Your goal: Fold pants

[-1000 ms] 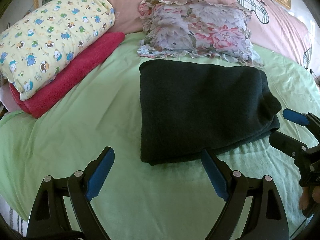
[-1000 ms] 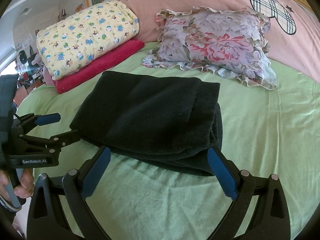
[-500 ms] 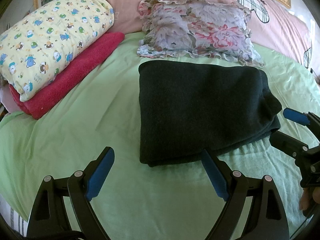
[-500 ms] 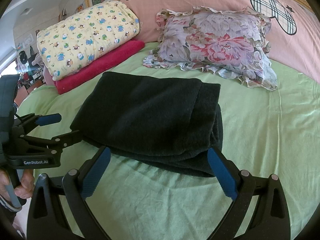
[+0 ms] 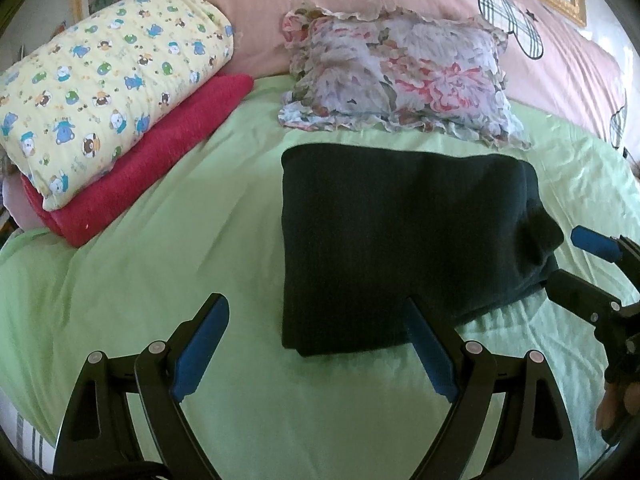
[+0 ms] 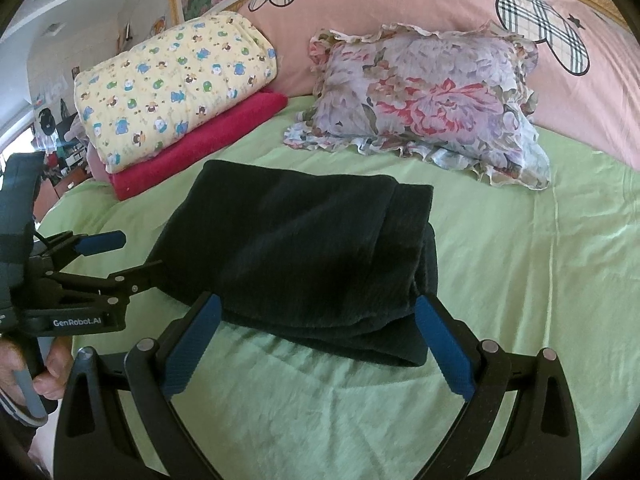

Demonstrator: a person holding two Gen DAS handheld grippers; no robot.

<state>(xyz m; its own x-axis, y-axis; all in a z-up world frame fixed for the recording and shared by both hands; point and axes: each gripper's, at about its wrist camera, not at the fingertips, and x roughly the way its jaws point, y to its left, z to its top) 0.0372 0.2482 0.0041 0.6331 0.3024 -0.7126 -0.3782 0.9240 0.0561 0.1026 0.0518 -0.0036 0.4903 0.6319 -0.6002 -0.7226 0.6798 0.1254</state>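
**Folded pants on the bed, both grippers spread**

One bed point(image 5: 120, 280) fills both views, covered by a smooth, lightly creased pale green sheet. Along its head edge runs a pink cover point(image 5: 360, 0) printed with plaid shapes.

At the bed's far left corner lie two folded pieces, stacked: a puffy yellow quilt point(image 5: 112, 92) with small cartoon prints, resting on a fuzzy red blanket point(image 5: 160, 160).

One pair of dark pants point(image 5: 400, 232) lies near the middle of the bed, folded into a thick, roughly rectangular stack of soft ribbed knit. Its layered edges show on the right side and along the near edge.

One floral pillow point(image 5: 400, 84) with a ruffled border sits just beyond the pants, against the pink cover.

Two black grippers with blue pads hover over the near edge. The left gripper point(image 5: 316, 344) has its jaws spread wide at the pants' near left corner, gripping nothing. The right gripper point(image 6: 316, 340) is likewise spread, its jaws either side of the near right corner, empty.
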